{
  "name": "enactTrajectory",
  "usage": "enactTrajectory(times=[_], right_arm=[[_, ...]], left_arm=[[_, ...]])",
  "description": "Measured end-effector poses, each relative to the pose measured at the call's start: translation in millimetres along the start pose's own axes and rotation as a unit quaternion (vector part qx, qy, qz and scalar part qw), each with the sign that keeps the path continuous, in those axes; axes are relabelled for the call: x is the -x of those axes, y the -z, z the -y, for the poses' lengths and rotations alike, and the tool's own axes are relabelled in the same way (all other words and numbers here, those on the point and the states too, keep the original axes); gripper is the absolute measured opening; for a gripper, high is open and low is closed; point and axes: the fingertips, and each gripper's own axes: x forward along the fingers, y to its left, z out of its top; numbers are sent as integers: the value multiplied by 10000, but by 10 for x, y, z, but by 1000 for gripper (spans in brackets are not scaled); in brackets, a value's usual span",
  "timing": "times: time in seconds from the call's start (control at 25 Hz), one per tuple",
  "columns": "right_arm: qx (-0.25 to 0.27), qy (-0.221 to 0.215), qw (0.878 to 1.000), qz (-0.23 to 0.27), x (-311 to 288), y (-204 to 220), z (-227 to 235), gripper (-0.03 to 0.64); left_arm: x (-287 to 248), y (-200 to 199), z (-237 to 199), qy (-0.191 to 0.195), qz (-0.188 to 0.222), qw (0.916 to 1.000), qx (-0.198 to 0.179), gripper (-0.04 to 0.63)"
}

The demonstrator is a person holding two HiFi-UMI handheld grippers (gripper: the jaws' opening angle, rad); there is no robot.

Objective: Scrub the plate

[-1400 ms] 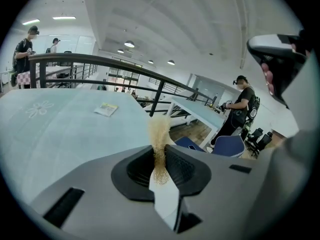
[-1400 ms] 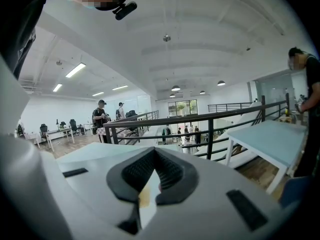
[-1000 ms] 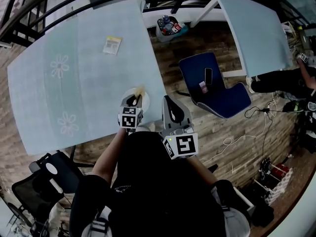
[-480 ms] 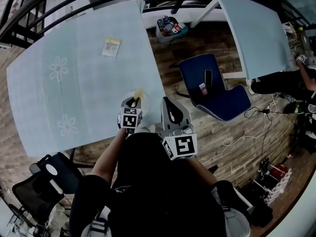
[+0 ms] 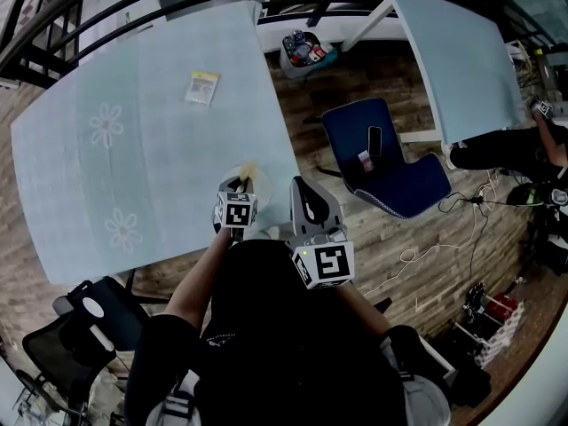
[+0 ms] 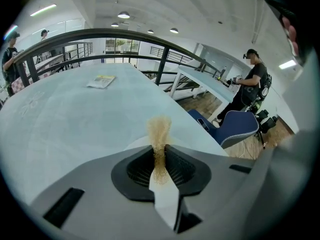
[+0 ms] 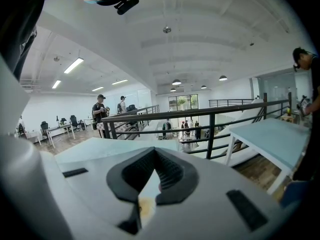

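A white plate (image 5: 236, 172) lies on the light blue table (image 5: 133, 149) near its front right edge. My left gripper (image 5: 240, 183) hovers over the plate, shut on a tan fibrous scrubber (image 5: 251, 166). In the left gripper view the scrubber (image 6: 159, 134) sticks up from between the jaws of that gripper (image 6: 159, 153), with the plate's rim (image 6: 131, 144) just beyond them. My right gripper (image 5: 301, 185) hangs beside the table's edge to the right of the plate. In its own view that gripper (image 7: 149, 160) points up and away at a railing, jaws together with nothing between them.
A yellow packet (image 5: 201, 87) lies far back on the table. A blue chair (image 5: 382, 153) with a phone on it stands to the right, a bin (image 5: 306, 47) behind it, and a second table (image 5: 461, 51) beyond. A black chair (image 5: 89, 313) is at lower left.
The left gripper and scrubber have shifted slightly over the plate. The right gripper has barely moved.
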Motion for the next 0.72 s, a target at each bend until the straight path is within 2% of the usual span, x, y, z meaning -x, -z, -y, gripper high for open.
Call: enactTrajectory(times=[0.32,0.72], right_arm=[[19,22,10000,-23,2,49,-89,5],[42,9,10000,-2,-24,55,-278,3]], left_arm=[[2,29,-79,-55,-70,10000,22,66],[128,103,-376,-210,-23,9996,162,65]])
